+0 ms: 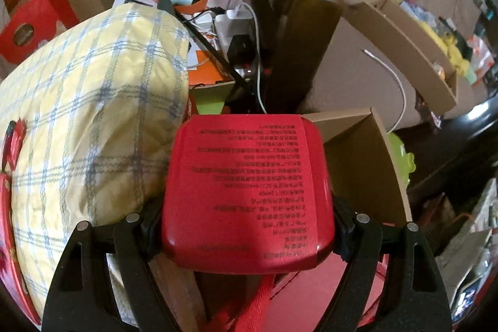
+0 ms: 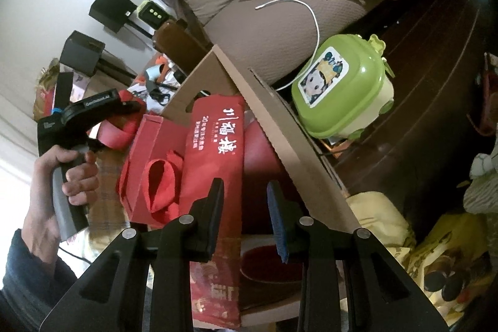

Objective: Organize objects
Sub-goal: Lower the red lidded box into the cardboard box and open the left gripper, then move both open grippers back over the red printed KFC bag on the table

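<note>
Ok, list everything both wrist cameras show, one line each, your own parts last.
red tin: one, red with black print, clamped between the left fingers
pillow: one, yellow with blue plaid, left of the tin
cardboard box: one, brown, open, in front of the sofa
red bag: one, red with white lettering, inside the box
green container: one, lime green with a cartoon sticker, on the dark floor beside the box
white cable: one, white, lying across the sofa
sofa: one, taupe, behind the box
left gripper: black, shut on the tin
right gripper: black, fingers part open, nothing between them, over the bag
hand: one, holding the left gripper's handle
</note>
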### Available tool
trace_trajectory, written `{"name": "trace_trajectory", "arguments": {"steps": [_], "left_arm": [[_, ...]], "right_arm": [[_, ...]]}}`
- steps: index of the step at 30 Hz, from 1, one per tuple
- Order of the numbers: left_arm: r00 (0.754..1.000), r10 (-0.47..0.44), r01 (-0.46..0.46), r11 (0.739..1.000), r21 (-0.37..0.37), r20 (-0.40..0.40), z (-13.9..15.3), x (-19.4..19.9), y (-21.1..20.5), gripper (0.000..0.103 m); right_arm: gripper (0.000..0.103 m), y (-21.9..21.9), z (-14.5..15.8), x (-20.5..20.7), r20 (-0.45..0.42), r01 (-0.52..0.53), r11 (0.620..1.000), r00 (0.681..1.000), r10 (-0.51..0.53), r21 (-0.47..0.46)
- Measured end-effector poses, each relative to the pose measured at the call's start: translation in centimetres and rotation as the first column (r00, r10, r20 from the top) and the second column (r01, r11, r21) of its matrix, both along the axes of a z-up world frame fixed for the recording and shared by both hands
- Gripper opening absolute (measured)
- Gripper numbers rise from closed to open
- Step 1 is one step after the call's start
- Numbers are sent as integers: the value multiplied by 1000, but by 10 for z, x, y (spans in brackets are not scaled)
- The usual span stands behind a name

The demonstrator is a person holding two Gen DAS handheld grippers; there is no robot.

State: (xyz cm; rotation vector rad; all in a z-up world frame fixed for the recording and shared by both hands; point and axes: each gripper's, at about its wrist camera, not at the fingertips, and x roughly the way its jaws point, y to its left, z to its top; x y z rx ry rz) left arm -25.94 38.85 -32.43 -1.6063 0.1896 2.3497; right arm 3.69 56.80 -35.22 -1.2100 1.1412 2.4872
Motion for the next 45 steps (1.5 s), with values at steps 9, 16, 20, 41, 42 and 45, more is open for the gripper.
{"name": "trace_trajectory", "arguments": {"steps": [9,16,20,41,42,45], "left_arm": [[993,-48,50,999,-11,105,-14,-3,21,79],[992,-79,86,994,-68,103,-33,-3,37,79],[980,-61,76,994,-76,191,-45,-11,36,80],[986,-116,110,992,55,120,-8,-17,38,85],[986,-118,110,991,69,117,-5,-17,37,85],[986,-120,107,988,116,119,3,-16,31,85]], "right_arm": [[30,1,-1,-1,3,-1,1000,1000,1,-1],[31,0,-2,-2,17,-8,1000,1000,8,20],[32,0,-2,-2,17,-9,1000,1000,9,17],[31,-1,-2,-2,15,-16,1000,1000,16,13],[33,-1,-2,-2,16,-16,1000,1000,16,13],[33,-2,-2,-2,17,-17,1000,1000,17,17]]}}
